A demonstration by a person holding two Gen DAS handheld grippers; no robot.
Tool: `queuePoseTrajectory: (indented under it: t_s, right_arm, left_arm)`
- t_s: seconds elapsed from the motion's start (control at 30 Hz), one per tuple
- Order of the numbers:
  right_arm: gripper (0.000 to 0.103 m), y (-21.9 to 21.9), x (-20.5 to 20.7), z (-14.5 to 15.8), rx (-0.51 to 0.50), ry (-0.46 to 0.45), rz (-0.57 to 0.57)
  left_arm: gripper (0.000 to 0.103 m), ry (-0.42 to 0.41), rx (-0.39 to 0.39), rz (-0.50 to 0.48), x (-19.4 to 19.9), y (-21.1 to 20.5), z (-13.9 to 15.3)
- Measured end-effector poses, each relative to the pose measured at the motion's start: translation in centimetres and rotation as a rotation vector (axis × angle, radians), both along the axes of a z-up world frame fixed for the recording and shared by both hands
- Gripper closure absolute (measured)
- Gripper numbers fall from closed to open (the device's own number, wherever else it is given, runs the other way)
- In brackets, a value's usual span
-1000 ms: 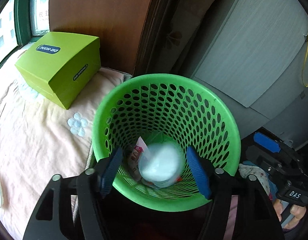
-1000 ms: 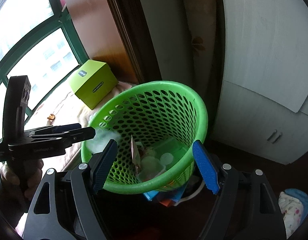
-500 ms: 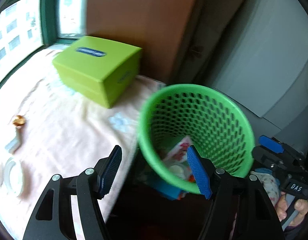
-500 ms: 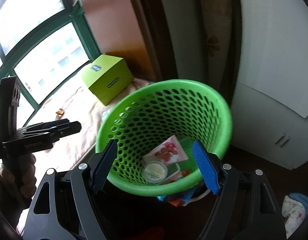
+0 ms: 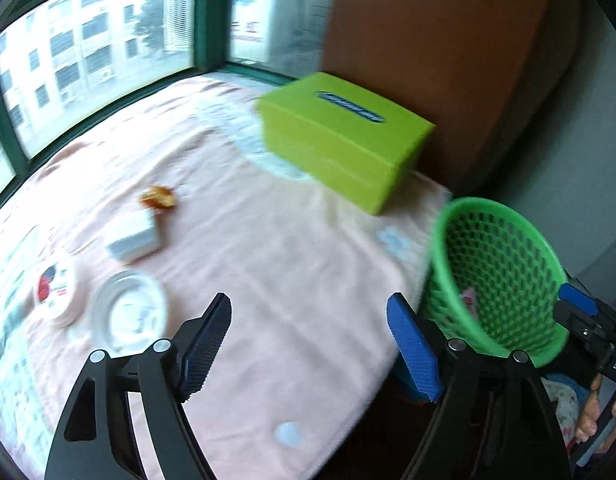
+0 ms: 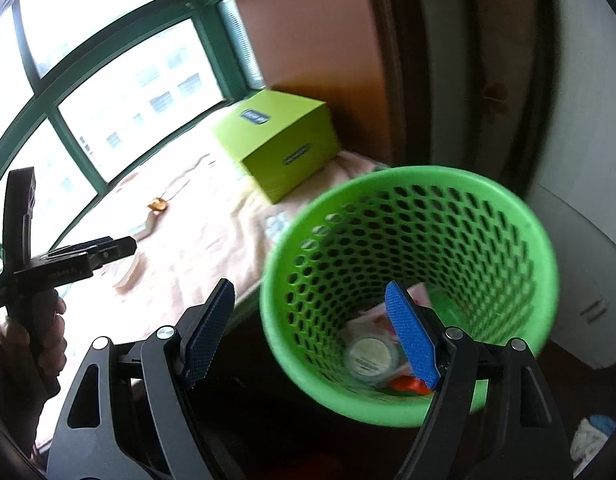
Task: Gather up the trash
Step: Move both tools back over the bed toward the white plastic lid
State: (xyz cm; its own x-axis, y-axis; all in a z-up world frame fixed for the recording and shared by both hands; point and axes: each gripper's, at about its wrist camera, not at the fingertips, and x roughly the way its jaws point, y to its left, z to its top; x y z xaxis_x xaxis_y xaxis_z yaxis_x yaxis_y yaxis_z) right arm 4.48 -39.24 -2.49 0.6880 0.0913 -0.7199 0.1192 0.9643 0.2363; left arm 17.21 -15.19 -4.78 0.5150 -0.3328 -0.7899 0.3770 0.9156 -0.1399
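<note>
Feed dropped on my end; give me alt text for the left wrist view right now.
The open, empty left gripper points over a pink bedspread with litter left on it: a clear lid, a round printed lid, a small white box and an orange scrap. A lime-green box sits by the window; the green basket stands at the bed's right edge.

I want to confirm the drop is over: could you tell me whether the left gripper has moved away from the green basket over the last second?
Yes. The left gripper, jaws open, has swung left off the green basket and now faces the pink cloth.
</note>
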Motion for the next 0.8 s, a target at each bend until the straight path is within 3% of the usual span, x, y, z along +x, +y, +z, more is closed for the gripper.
queuePoseTrajectory:
  t_s: [0.4,0.8]
  right_arm:
    - [0.022,4.7,3.8,-0.5,0.011,0.011,0.119]
    - [0.019,8.4,6.3,-1.4,0.011,0.037,0.196]
  left_arm:
    - [0.01,0.054,0.085,0.16,2.7,9.6,-4.2]
    - [0.009,0.139,0.097,0.174,5.5,12.2,-8.3]
